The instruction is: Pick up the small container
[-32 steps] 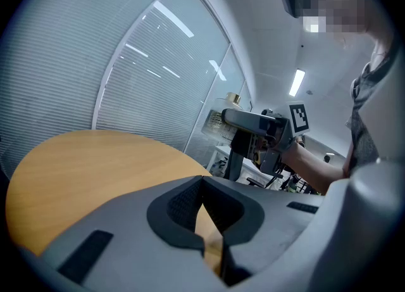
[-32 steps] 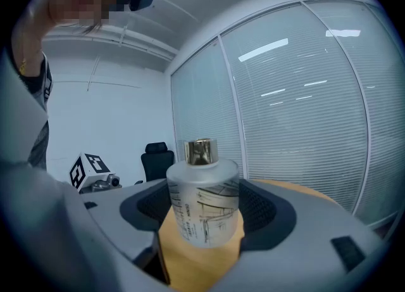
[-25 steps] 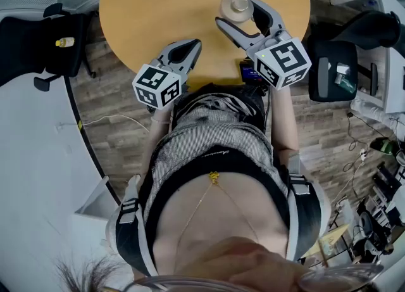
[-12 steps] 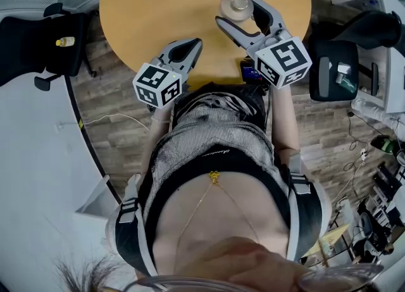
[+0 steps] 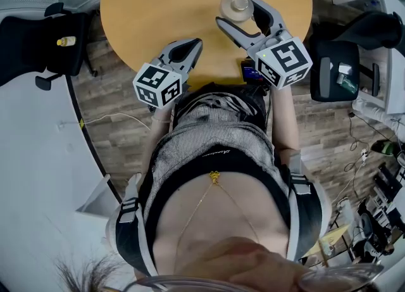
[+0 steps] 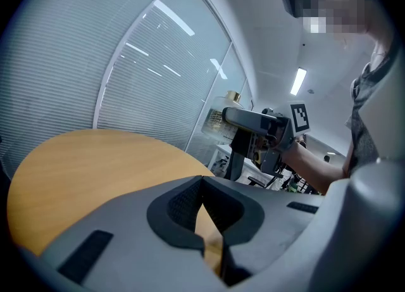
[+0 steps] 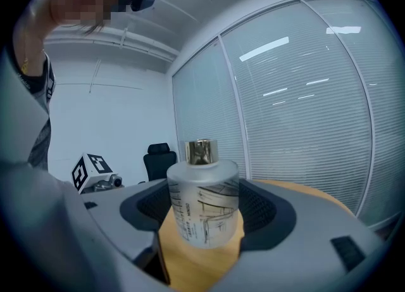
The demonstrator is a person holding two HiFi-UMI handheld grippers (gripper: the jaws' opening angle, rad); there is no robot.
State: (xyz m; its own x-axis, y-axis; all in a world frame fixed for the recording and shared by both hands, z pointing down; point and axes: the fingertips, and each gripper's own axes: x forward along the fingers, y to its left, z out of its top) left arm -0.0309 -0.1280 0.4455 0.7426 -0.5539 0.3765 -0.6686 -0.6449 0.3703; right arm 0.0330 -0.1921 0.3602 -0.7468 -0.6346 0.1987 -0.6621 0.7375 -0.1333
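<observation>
On table (image 5: 158,6), nr right edge: small container (image 5: 237,4), upright, betw. jaws of R gripper (image 5: 234,11), touching both. L gripper (image 5: 188,47) to its left, over near edge, well apart. Chair (image 5: 38,40) left of table, 2nd chair (image 5: 342,69) right.

L tongs (image 6: 201,180), jaws together, empty, over wood table (image 6: 82,164)
</observation>
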